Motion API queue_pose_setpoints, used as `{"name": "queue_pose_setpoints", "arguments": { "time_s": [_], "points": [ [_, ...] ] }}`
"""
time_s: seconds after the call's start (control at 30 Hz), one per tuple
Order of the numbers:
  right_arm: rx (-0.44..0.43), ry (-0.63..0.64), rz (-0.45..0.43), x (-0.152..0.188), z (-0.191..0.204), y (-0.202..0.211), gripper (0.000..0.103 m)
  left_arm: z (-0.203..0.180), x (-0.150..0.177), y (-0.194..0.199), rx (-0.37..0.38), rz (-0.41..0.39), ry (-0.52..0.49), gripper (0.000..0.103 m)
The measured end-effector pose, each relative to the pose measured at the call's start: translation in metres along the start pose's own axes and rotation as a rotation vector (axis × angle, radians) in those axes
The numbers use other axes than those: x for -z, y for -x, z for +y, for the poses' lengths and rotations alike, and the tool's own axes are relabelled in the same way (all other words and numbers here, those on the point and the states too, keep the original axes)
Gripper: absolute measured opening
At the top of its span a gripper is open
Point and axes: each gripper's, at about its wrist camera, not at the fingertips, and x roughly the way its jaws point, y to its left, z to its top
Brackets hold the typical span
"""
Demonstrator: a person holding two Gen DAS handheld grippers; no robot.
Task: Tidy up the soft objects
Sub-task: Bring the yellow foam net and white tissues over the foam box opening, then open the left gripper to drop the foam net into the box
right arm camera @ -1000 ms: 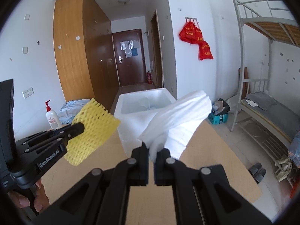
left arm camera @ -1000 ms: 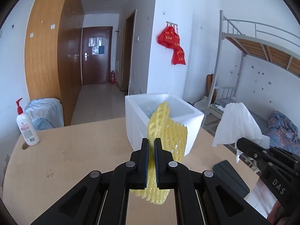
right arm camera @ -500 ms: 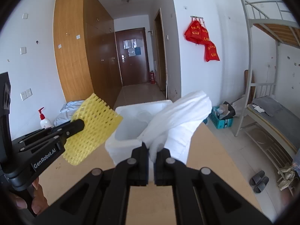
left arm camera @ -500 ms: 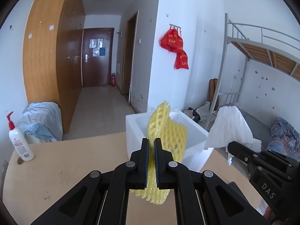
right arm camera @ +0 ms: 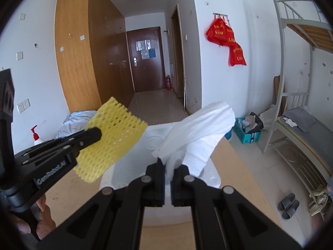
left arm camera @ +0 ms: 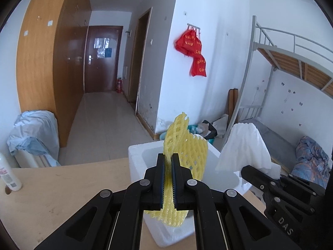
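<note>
Left tongs (left arm camera: 168, 162) clamped on yellow foam net (left arm camera: 187, 152), right tongs (right arm camera: 168, 166) on white cloth (right arm camera: 199, 133), both seemingly above foam box (left arm camera: 135, 156) rim.

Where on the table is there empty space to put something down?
The widest bare stretch of table lies between the lotion bottle and the foam box. A narrower strip runs along the box's other side. Over the box it is crowded: yellow net and white cloth hang there.

A yellow foam mesh sleeve (left arm camera: 185, 152), creased and upright, hangs clamped above the open white polystyrene foam box (left arm camera: 136, 156) on the desk. Beside it a crumpled white foam sheet (right arm camera: 199, 129) droops over the same box.
</note>
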Motion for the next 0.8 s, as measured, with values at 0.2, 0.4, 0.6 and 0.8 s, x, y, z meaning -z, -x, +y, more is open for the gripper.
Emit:
{"name": "queue_pose_setpoints", "arguments": {
  "time_s": [0.2, 0.4, 0.6, 0.8],
  "points": [
    [0.003, 0.003, 0.010, -0.004, -0.003, -0.009, 0.005, -0.004, -0.007, -0.030, 0.030, 0.030, 0.005, 0.006],
    [0.012, 0.005, 0.019, -0.005, -0.005, -0.013, 0.005, -0.008, -0.009, -0.053, 0.060, 0.064, 0.005, 0.006],
    [0.014, 0.001, 0.026, -0.005, -0.007, -0.016, 0.005, -0.013, -0.010, -0.062, 0.042, 0.068, -0.024, 0.008],
    [0.009, 0.000, 0.025, -0.005, -0.008, -0.016, 0.005, -0.009, -0.010, -0.062, 0.015, 0.077, -0.014, 0.053]
  ]
}}
